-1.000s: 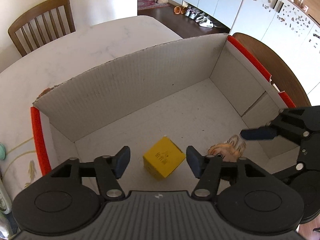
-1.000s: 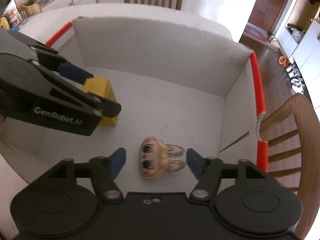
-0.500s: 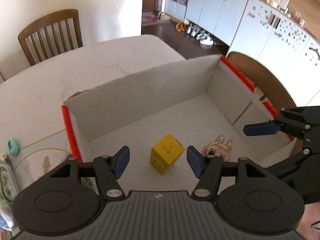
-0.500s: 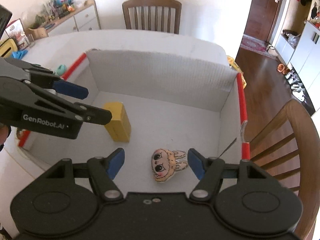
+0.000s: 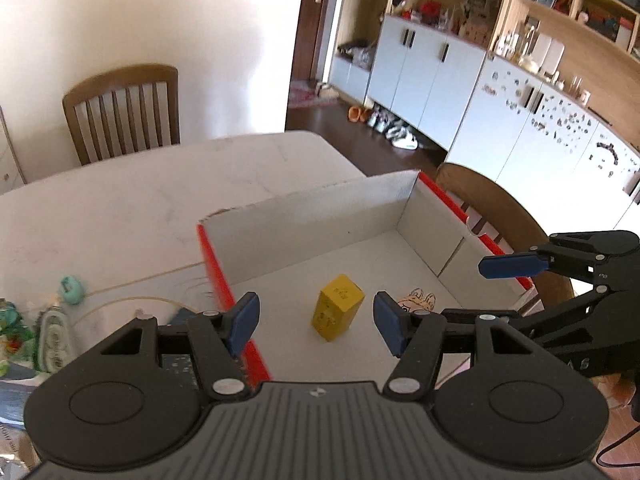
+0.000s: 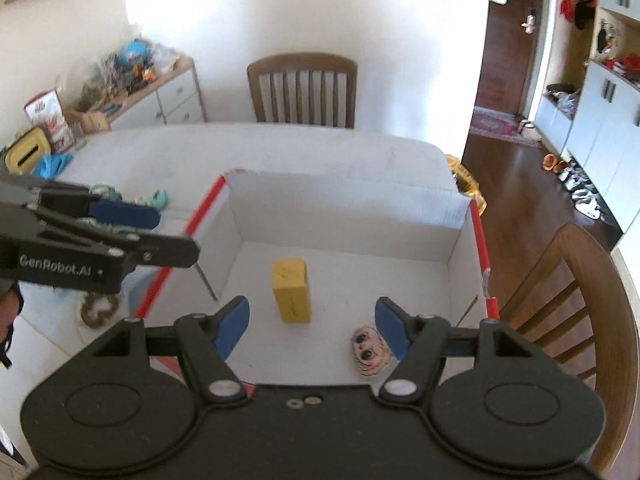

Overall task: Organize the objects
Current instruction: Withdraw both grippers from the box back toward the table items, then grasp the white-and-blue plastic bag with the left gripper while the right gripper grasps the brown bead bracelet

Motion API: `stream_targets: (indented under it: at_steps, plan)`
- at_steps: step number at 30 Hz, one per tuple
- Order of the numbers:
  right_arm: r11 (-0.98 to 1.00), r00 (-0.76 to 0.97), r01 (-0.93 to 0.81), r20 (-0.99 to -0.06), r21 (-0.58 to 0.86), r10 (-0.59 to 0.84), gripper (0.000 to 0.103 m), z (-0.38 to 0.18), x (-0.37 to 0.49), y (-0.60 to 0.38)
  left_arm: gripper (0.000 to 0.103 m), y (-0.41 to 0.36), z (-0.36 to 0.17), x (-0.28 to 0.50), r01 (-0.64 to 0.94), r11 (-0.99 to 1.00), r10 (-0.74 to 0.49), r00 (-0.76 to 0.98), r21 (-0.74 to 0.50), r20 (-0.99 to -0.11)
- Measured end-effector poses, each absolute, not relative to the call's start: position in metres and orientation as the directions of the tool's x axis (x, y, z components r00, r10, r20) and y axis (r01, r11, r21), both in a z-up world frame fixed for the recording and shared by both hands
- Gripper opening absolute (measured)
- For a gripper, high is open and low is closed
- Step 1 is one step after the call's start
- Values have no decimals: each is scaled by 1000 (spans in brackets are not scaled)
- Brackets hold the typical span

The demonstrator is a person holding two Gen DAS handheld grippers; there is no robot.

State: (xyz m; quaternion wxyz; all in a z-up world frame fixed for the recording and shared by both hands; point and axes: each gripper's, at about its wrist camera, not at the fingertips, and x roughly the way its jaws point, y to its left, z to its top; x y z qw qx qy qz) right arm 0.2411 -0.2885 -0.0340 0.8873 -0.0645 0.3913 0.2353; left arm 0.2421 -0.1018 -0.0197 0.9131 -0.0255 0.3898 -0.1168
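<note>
Left wrist view: left gripper (image 5: 316,322) above near edge of white cardboard box (image 5: 312,216) with red-taped rims, jaws apart, nothing between them. Yellow carton (image 5: 337,307) stands upright on box floor; cartoon-face plush keychain (image 5: 416,300) lies just beside it, not touching. Right gripper (image 6: 312,326) likewise spread and empty — plush (image 6: 370,354) partly behind its right pad. Box sits on white counter (image 5: 120,216); small clutter on counter left of box, too blurred to name.
</note>
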Motion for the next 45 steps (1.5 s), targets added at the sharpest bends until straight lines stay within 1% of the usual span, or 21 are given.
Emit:
stream_targets:
  at_steps: [7, 8, 9, 13, 16, 21, 25, 27, 30, 31, 34, 41, 43, 45]
  plan:
    - [898, 634, -433, -681, 80, 367, 73, -23, 217, -268, 63, -73, -5, 210, 191, 970, -243, 709, -152, -661]
    - [901, 643, -427, -674, 80, 365, 73, -23, 213, -262, 67, -67, -4, 206, 191, 968, -249, 712, -161, -656]
    - [905, 653, -417, -664, 83, 363, 73, -22, 209, -257, 69, -62, -3, 201, 189, 967, -254, 715, -171, -651]
    - [914, 680, -392, -638, 103, 363, 78, -21, 193, -238, 70, -43, -4, 183, 182, 965, -262, 724, -189, -638]
    - [919, 697, -382, -623, 97, 355, 87, -21, 181, -221, 75, -29, -6, 169, 173, 966, -256, 732, -191, -632]
    - [917, 695, -387, -624, 96, 358, 90, -25, 165, -194, 77, -3, -9, 148, 165, 970, -242, 747, -181, -619]
    - [916, 693, -387, -620, 110, 367, 94, -26, 153, -174, 83, 22, -11, 130, 148, 973, -228, 766, -180, -601]
    - [913, 690, -393, -620, 113, 374, 94, -26, 149, -163, 83, 34, -12, 123, 144, 971, -231, 770, -190, -595]
    - [910, 693, -402, -614, 106, 378, 94, -26, 142, -148, 86, 51, -15, 116, 134, 971, -227, 771, -197, -595]
    - [908, 691, -406, -614, 105, 380, 94, -26, 141, -143, 89, 57, -16, 112, 129, 972, -223, 772, -197, -595]
    - [906, 684, -411, -621, 107, 383, 94, -27, 137, -130, 103, 74, -21, 107, 107, 975, -203, 779, -194, -593]
    - [906, 675, -413, -636, 95, 374, 94, -35, 130, -104, 103, 115, -31, 96, 57, 985, -142, 813, -165, -565]
    - [907, 670, -410, -645, 93, 368, 94, -39, 130, -98, 103, 125, -31, 96, 58, 984, -142, 821, -167, -553]
    - [909, 663, -407, -656, 87, 360, 94, -45, 131, -91, 103, 134, -33, 99, 71, 982, -157, 813, -173, -561]
